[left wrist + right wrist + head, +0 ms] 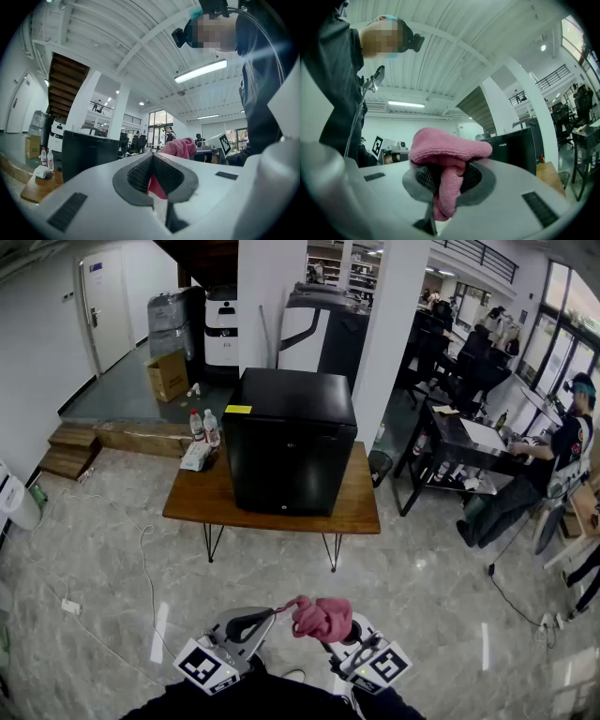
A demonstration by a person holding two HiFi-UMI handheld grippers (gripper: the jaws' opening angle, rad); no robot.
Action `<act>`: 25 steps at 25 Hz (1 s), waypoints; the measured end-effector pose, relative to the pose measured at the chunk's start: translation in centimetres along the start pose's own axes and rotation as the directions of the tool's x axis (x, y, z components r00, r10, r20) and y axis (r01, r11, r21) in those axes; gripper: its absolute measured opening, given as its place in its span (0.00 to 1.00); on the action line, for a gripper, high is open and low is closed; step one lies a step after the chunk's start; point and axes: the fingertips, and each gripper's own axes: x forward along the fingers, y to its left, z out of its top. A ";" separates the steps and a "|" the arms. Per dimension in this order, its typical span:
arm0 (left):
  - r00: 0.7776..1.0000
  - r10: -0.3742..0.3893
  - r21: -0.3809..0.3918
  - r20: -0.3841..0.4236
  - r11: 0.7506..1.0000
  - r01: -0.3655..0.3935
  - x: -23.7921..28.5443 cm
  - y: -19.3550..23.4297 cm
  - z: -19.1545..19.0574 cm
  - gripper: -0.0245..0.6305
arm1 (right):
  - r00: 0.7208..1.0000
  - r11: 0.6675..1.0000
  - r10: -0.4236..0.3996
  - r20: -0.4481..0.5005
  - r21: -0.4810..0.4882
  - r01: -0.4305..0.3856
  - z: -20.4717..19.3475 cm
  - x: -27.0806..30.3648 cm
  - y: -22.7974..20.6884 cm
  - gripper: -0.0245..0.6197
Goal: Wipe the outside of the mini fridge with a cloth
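Observation:
A black mini fridge (pixel 289 441) stands on a wooden table (pixel 192 498) well ahead of me, door facing me; it also shows in the left gripper view as the fridge (pixel 86 152) and in the right gripper view as the fridge (pixel 513 145). Both grippers hang low and close to my body, far from it. My right gripper (pixel 339 634) is shut on a bunched pink cloth (pixel 321 618), which bulges over the jaws as the cloth (pixel 447 154). My left gripper (pixel 267 615) is shut on a thin corner of that cloth (pixel 154 185).
Two water bottles (pixel 203 426) and a white packet (pixel 195 457) sit at the table's left end. A cardboard box (pixel 169 376) and wooden steps (pixel 70 451) lie beyond on the left. A person (pixel 553 456) sits at a desk on the right. A cable (pixel 145 549) trails over the floor.

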 end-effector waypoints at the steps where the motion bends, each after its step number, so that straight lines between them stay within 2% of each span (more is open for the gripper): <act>1: 1.000 0.000 0.001 0.001 1.000 0.000 0.2 -0.3 0.0 0.05 | 1.000 1.000 0.001 0.001 0.002 -0.001 0.0 -0.3 0.0 0.12; 11: 1.000 0.003 0.004 -0.005 1.000 -0.003 1.8 -0.8 0.0 0.05 | 1.000 1.000 -0.012 0.006 -0.009 0.012 0.3 -1.1 -0.9 0.12; 20: 0.999 0.052 0.001 -0.016 0.999 -0.052 1.5 0.9 0.3 0.05 | 0.999 0.990 -0.035 -0.018 -0.139 0.033 -0.2 0.2 -1.4 0.13; 25: 0.995 0.100 0.058 0.001 0.993 -0.100 1.0 3.8 1.2 0.05 | 0.998 0.970 -0.046 -0.040 -0.241 0.035 0.2 2.5 -2.2 0.13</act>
